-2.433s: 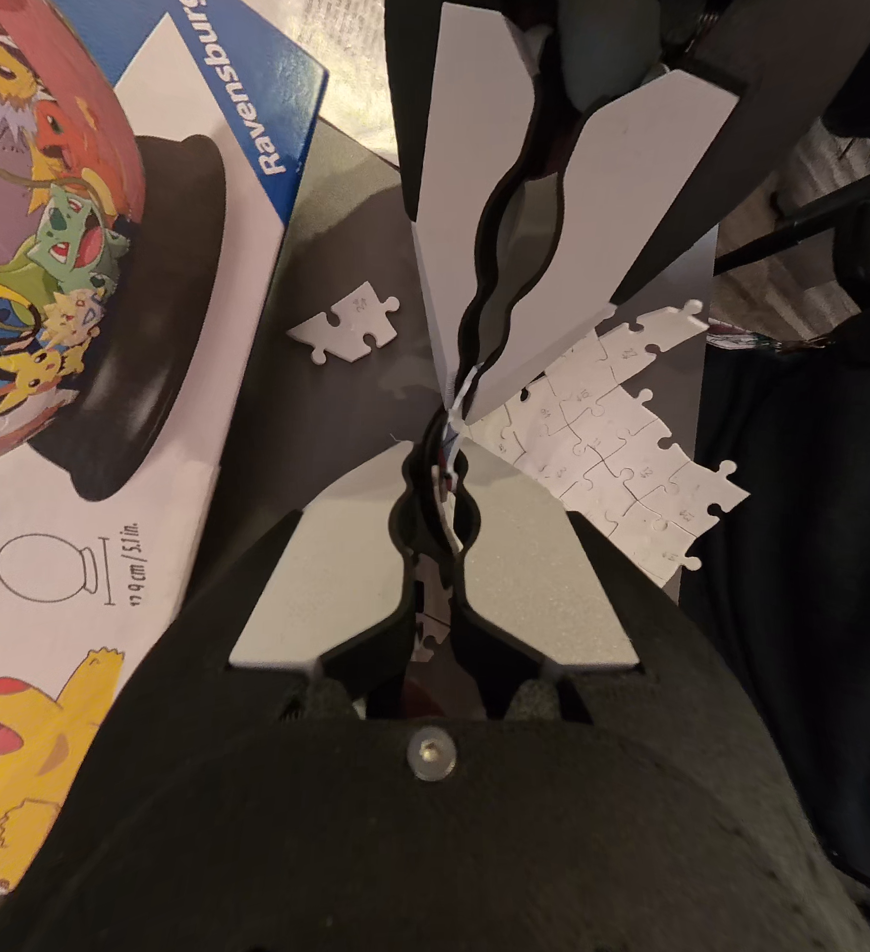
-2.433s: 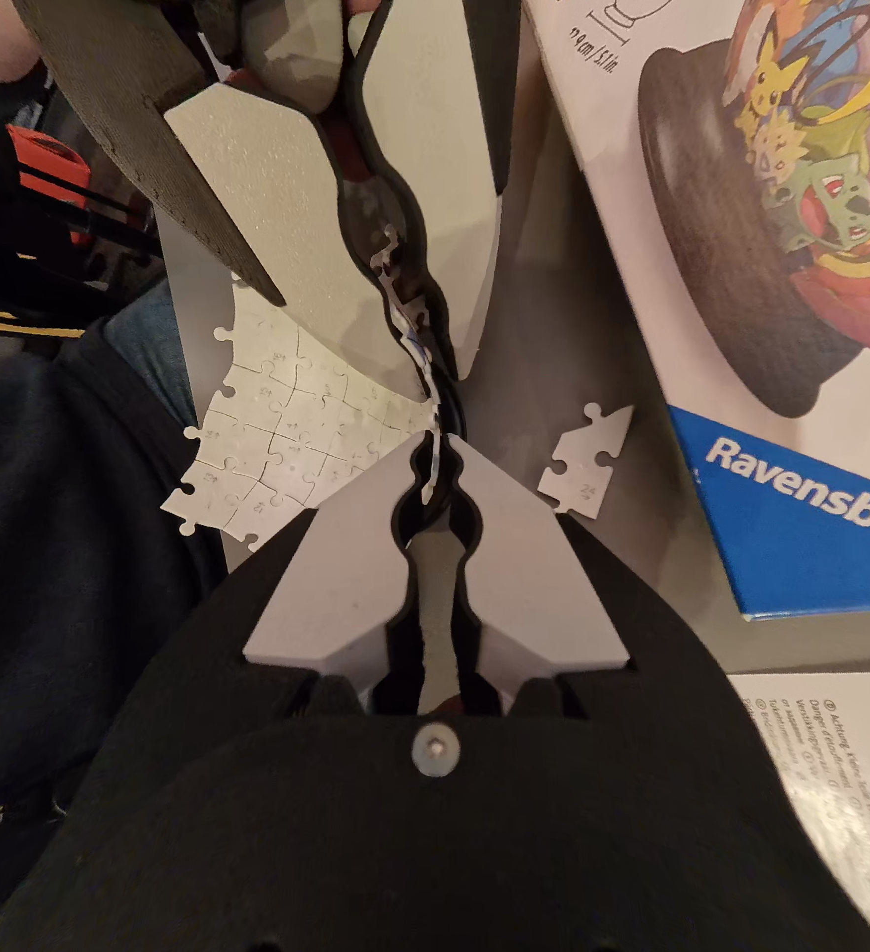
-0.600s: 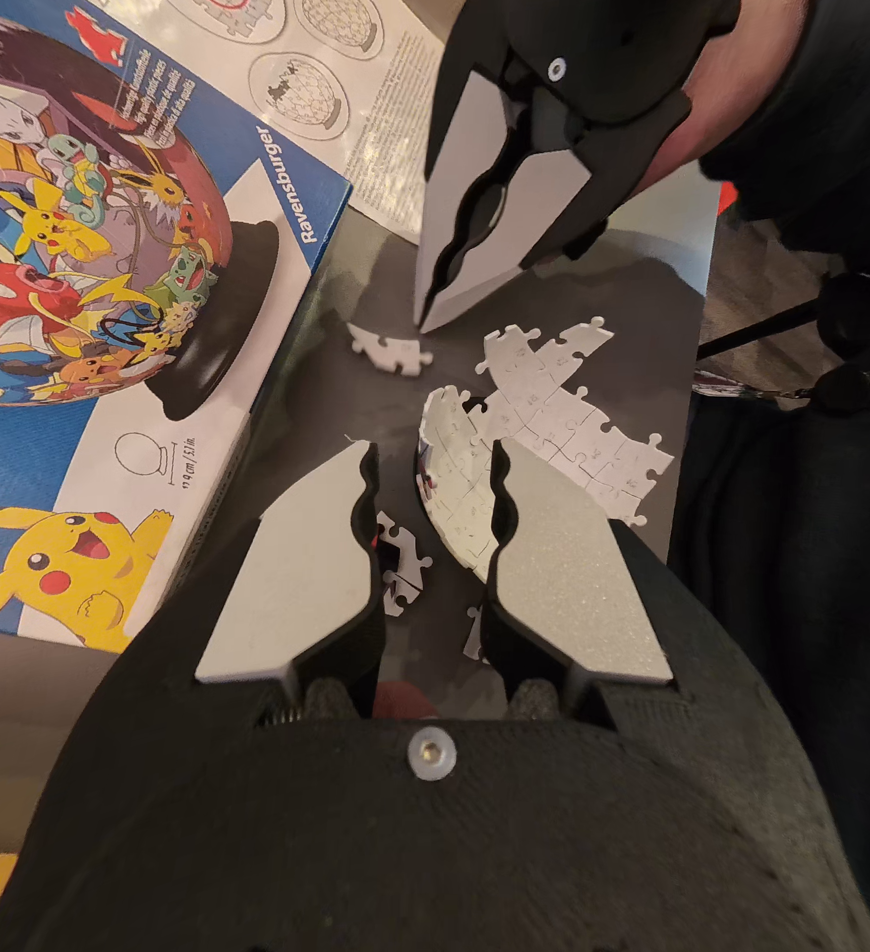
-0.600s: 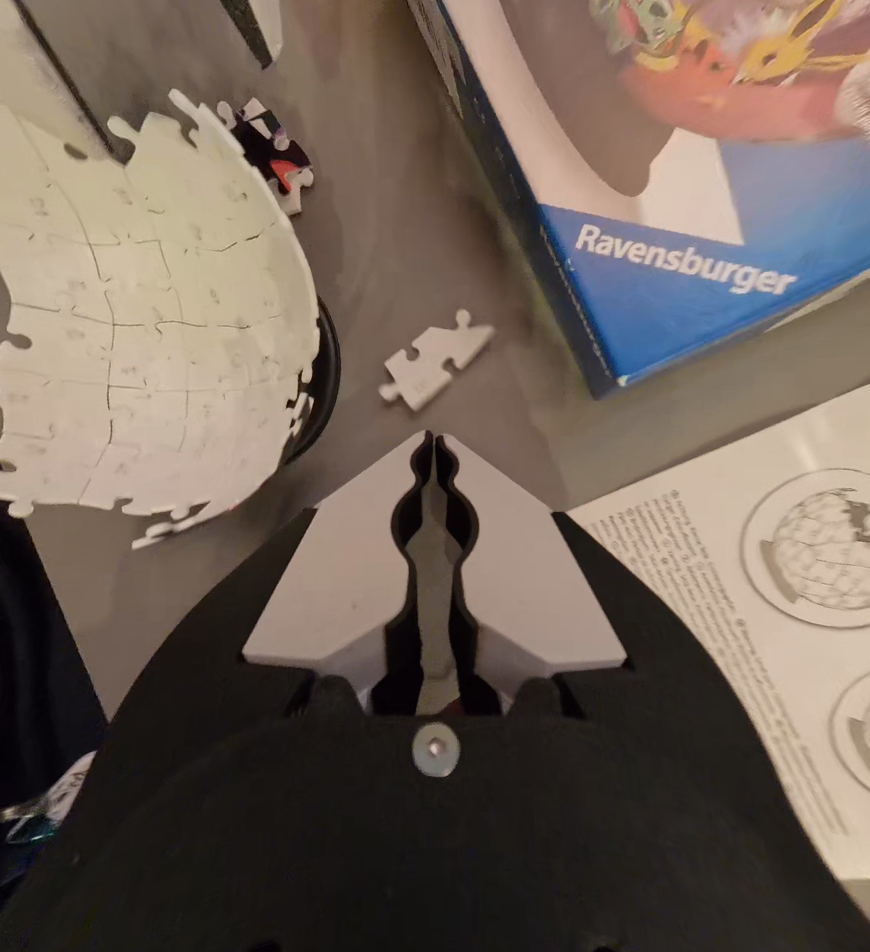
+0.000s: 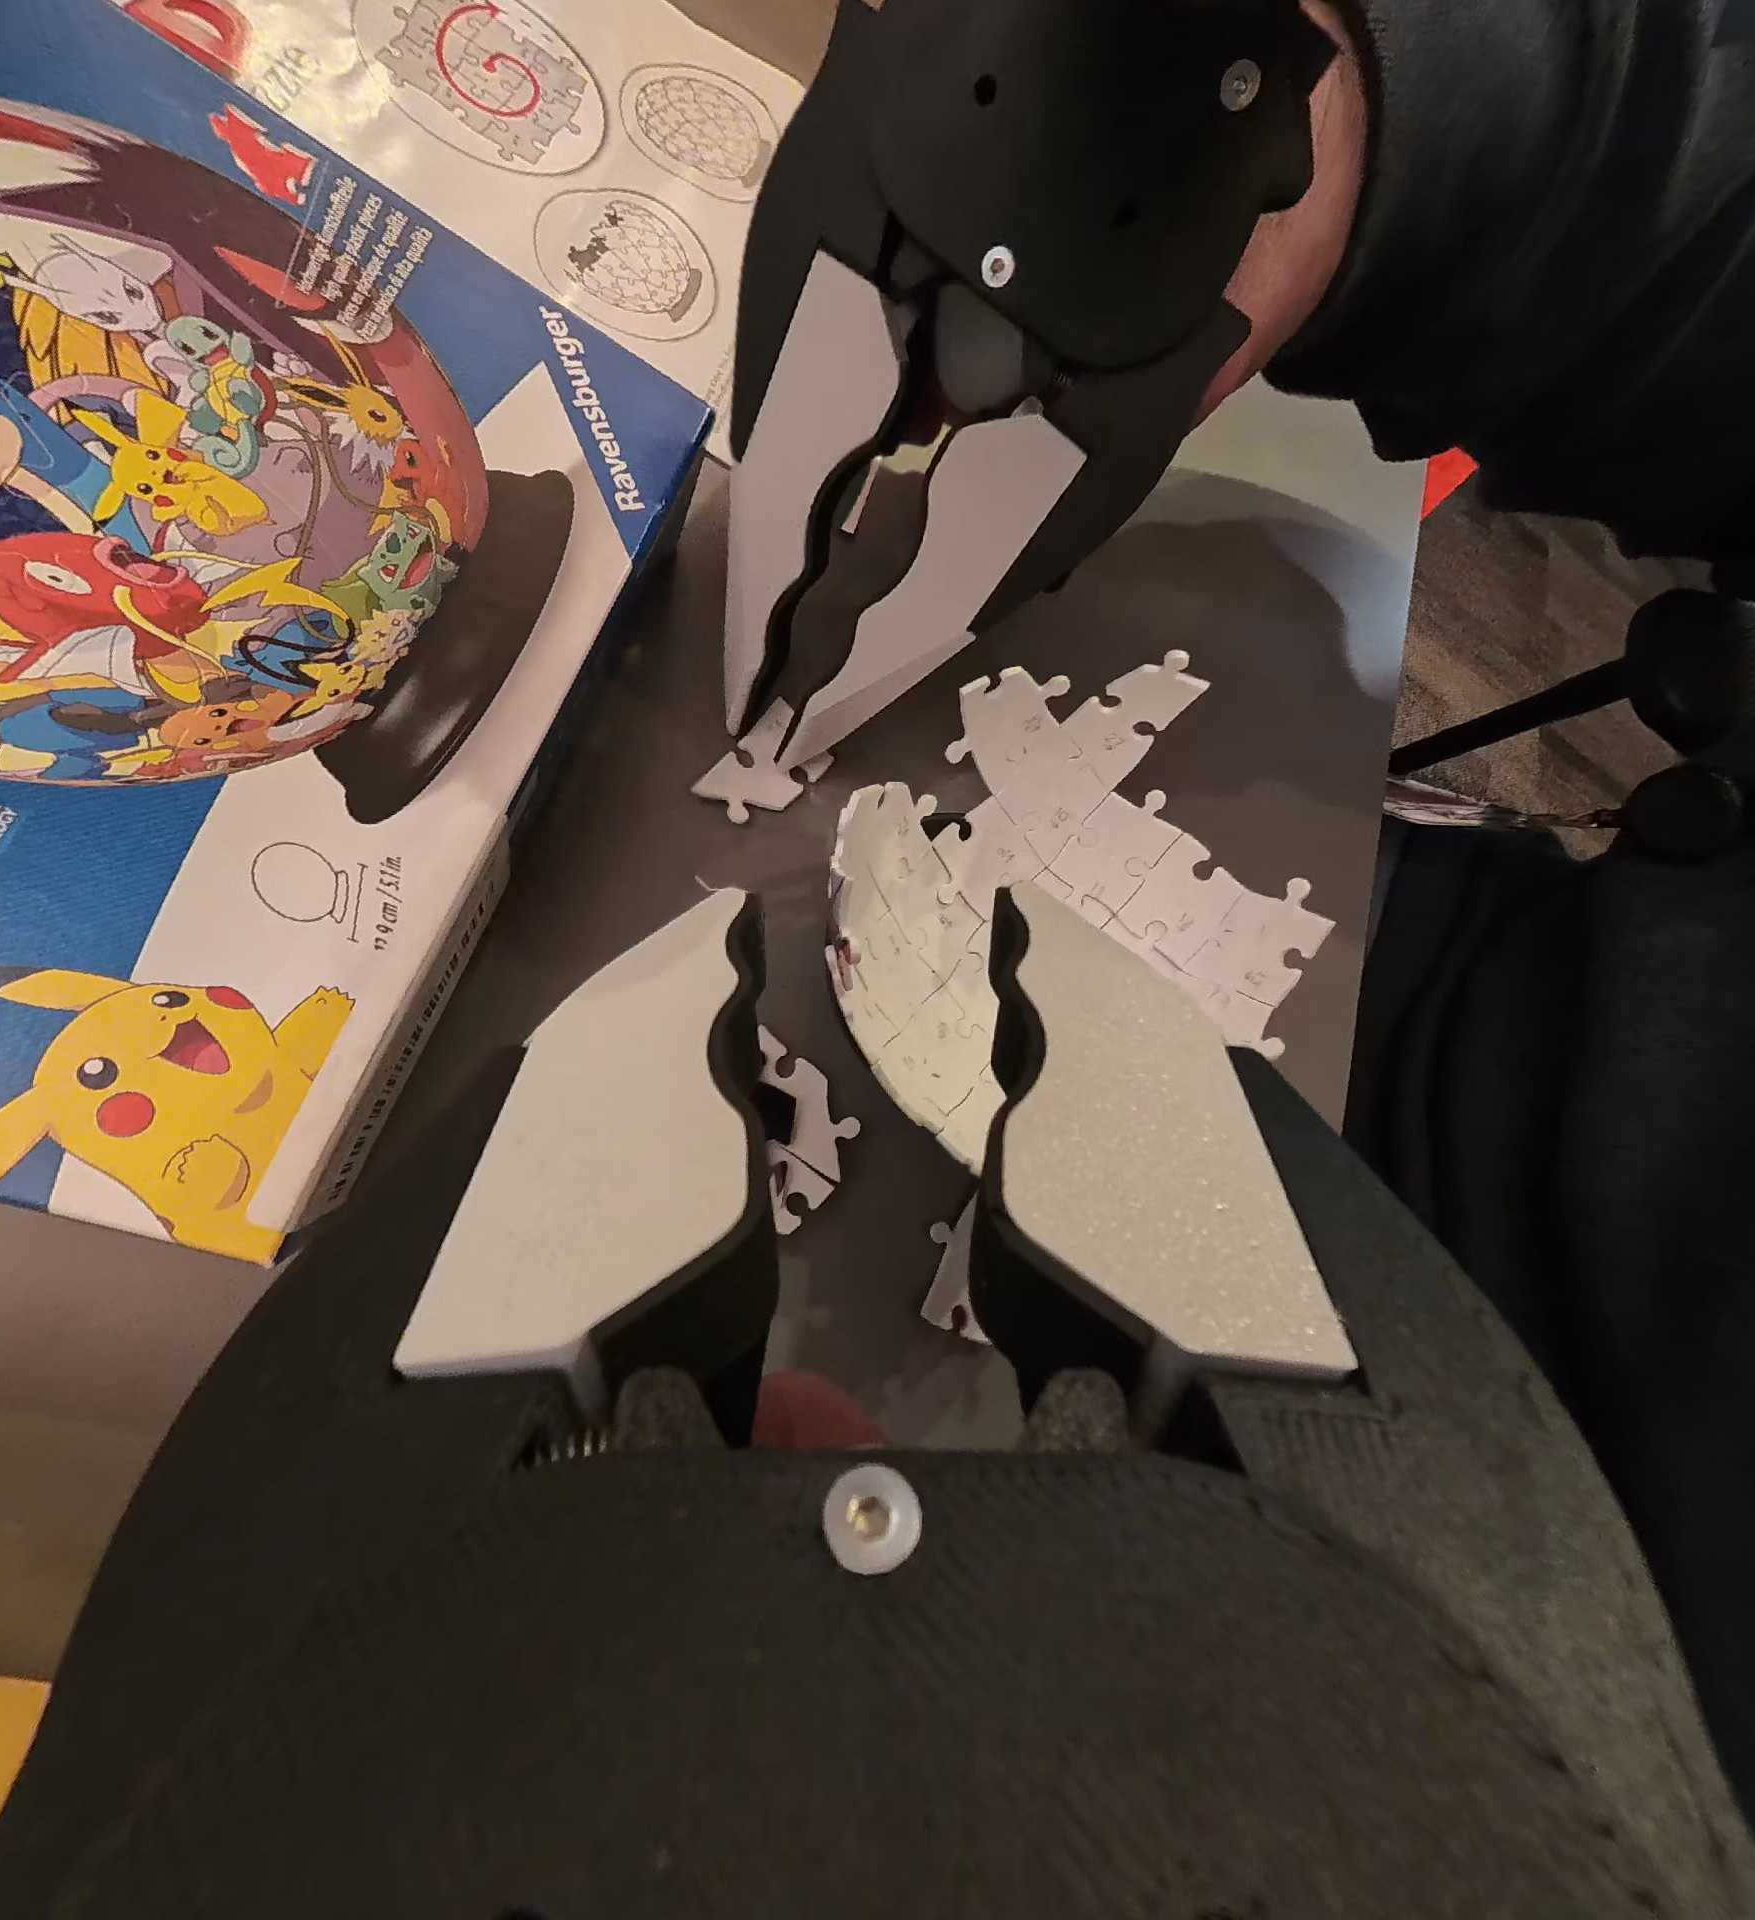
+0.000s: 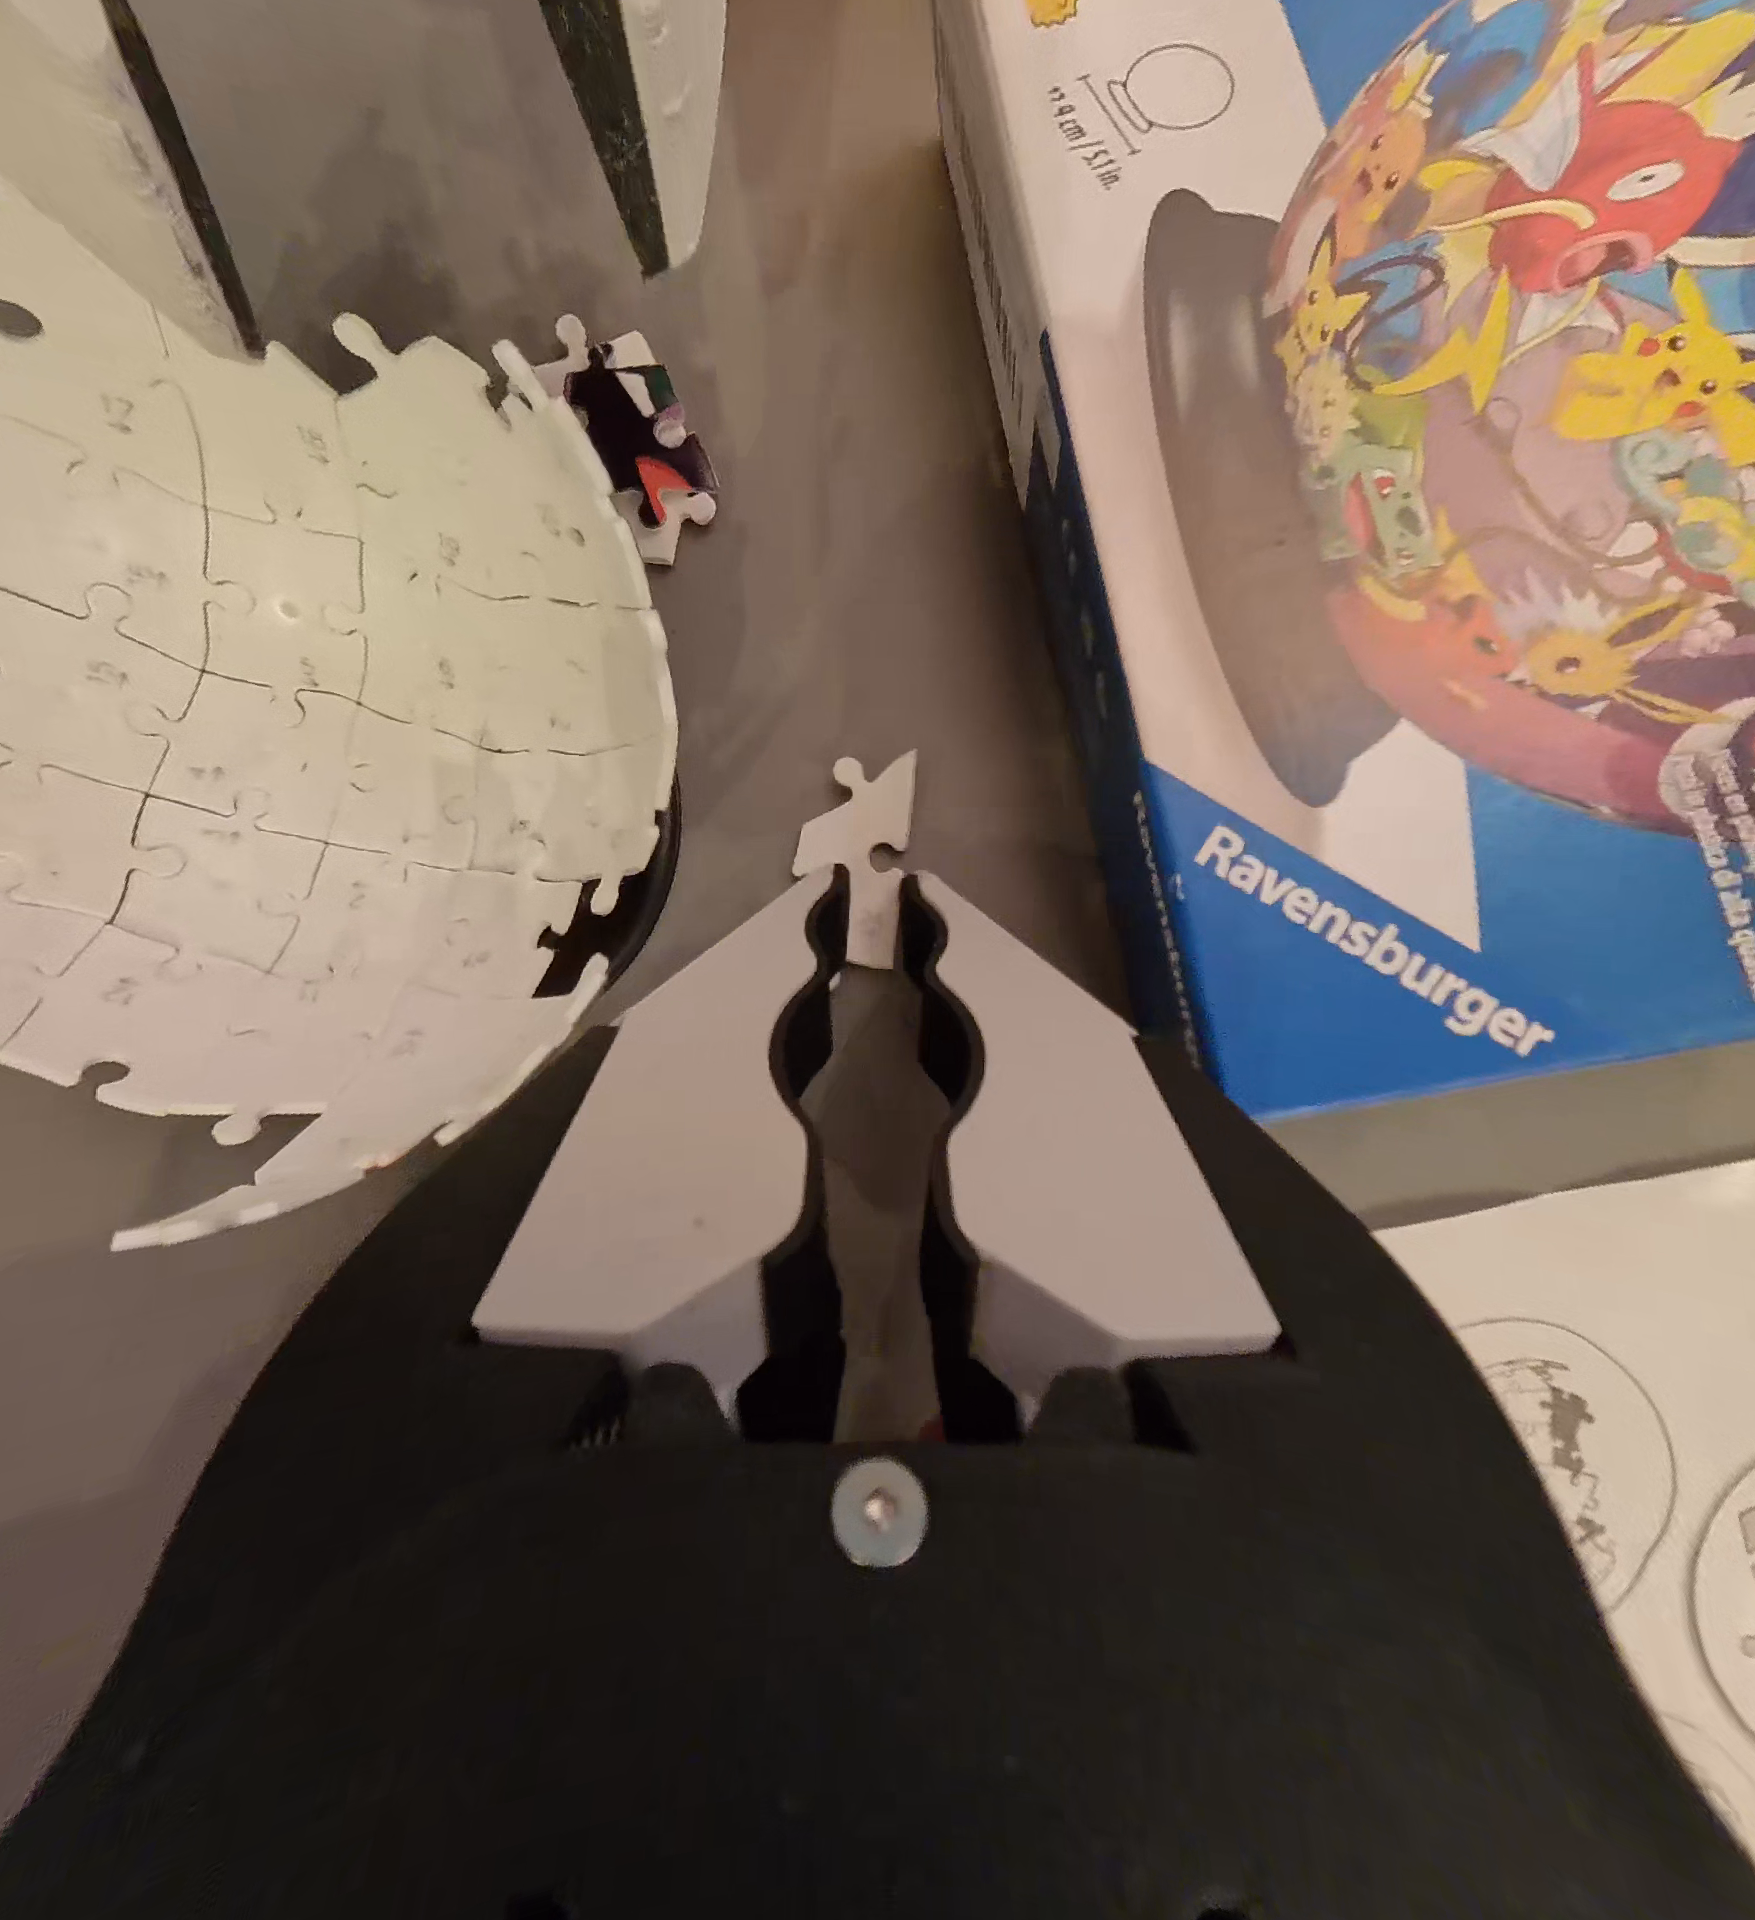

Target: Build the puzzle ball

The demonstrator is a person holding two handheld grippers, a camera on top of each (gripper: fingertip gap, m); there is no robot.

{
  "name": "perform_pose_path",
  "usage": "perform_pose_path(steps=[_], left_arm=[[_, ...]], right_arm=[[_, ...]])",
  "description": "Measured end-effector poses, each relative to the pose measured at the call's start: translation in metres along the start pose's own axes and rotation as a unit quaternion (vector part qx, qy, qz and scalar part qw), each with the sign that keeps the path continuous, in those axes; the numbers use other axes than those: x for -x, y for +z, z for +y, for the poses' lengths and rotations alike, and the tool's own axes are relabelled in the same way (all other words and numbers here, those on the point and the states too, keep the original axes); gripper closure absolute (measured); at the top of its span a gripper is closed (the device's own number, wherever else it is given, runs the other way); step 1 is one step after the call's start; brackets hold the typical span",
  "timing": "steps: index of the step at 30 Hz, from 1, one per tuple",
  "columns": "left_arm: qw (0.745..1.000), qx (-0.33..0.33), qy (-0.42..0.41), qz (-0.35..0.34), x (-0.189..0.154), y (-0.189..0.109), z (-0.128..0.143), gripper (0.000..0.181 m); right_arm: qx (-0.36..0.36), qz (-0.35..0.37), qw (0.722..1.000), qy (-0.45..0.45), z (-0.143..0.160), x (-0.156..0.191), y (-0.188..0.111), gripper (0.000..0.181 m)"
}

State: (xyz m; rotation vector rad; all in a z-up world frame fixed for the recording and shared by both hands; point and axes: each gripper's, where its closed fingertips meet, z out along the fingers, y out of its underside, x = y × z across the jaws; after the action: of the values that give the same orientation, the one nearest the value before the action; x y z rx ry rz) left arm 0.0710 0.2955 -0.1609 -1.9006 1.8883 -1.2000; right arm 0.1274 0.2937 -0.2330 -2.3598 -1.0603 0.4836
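The partly built puzzle ball, a curved white shell [image 5: 904, 997] of joined pieces, rests inner side up on the grey table [image 5: 624, 831]; it also shows in the right wrist view [image 6: 260, 727]. My left gripper [image 5: 868, 909] is open and empty, with its fingers either side of the shell's near edge. My right gripper [image 6: 875, 881] is shut on a loose white puzzle piece [image 6: 857, 821] that lies on the table beside the shell. In the left wrist view the right gripper [image 5: 771, 727] points down with its tips on that piece [image 5: 753, 781].
The colourful puzzle box [image 5: 229, 644] lies left of the shell, also in the right wrist view [image 6: 1424, 520]. An instruction sheet [image 6: 1631, 1455] lies beyond it. A printed loose piece [image 6: 649, 447] and another white piece [image 5: 951, 1283] lie by the shell. A dark ring [image 6: 660, 862] shows under the shell.
Both grippers earlier pinched the shell's edge together. Both let go; the left opened and pulled back. The right gripper moved to the loose white piece and closed on it.
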Motion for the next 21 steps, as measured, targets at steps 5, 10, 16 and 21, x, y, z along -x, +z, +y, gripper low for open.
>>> perform_pose_path(steps=[5,10,16,21], left_arm=[[1.0,-0.003,0.001,-0.003,0.001,-0.003,-0.001,0.14],[1.0,-0.002,0.002,-0.001,0.0,-0.002,-0.001,0.14],[1.0,-0.004,0.004,0.003,-0.002,-0.002,-0.002,0.14],[1.0,-0.007,0.001,0.003,0.001,-0.003,-0.002,0.14]], right_arm=[[0.035,0.004,0.999,0.004,0.014,-0.002,-0.011,0.181],[0.018,-0.014,1.0,-0.013,0.007,0.005,-0.021,0.158],[0.053,-0.014,0.996,-0.068,0.012,-0.001,-0.009,0.131],[0.032,-0.005,0.999,-0.044,0.01,-0.002,-0.007,0.15]])
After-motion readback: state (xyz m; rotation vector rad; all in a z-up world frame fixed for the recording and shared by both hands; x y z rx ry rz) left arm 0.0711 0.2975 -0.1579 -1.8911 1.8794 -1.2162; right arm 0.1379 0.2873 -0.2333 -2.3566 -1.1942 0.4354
